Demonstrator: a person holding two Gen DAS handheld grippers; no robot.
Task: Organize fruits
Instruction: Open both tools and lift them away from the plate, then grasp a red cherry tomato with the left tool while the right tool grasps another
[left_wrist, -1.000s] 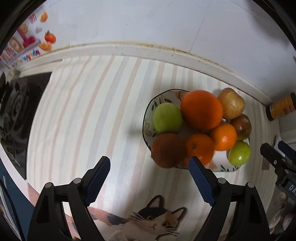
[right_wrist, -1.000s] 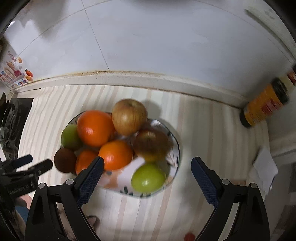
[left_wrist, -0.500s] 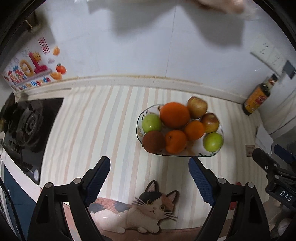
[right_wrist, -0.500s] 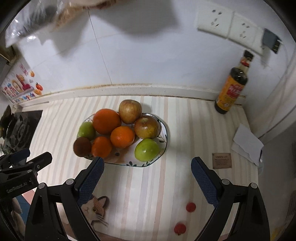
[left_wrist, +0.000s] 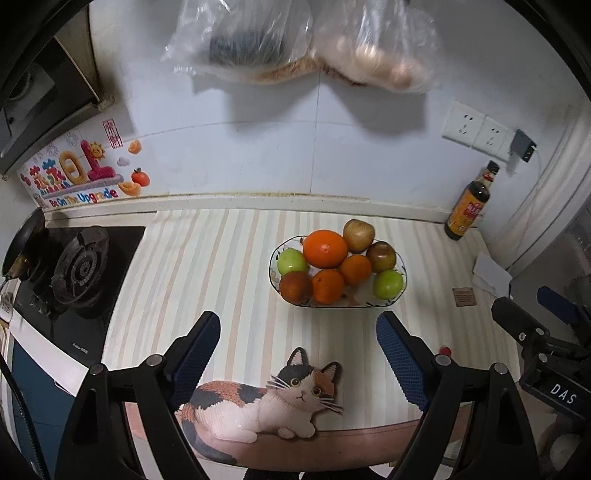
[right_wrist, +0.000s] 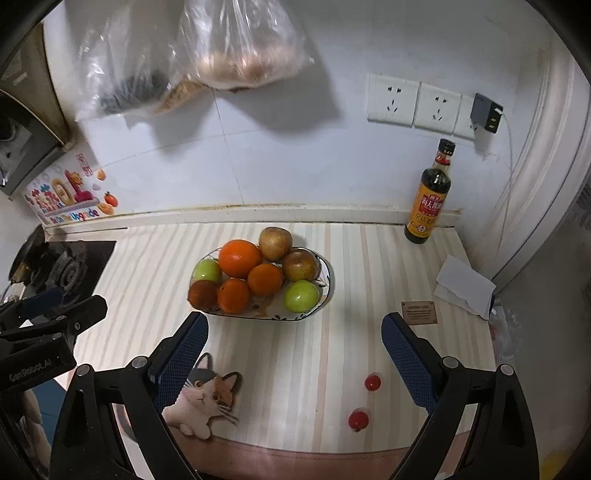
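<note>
Both the left hand-held gripper (left_wrist: 298, 350) and the right hand-held gripper (right_wrist: 294, 350) are released and empty. Only the right wrist view shows two cherry tomatoes (right_wrist: 372, 382) on the tabletop (right_wrist: 303, 354) near the fruit bowl (right_wrist: 328, 284).

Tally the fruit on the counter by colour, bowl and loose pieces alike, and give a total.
Orange: 3
Green: 2
Brownish or reddish-brown: 3
Small red, loose on the counter outside the bowl: 2
Total: 10

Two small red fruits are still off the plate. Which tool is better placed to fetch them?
Right tool: both red fruits lie between its open fingers. The left tool faces the cat print.
</note>
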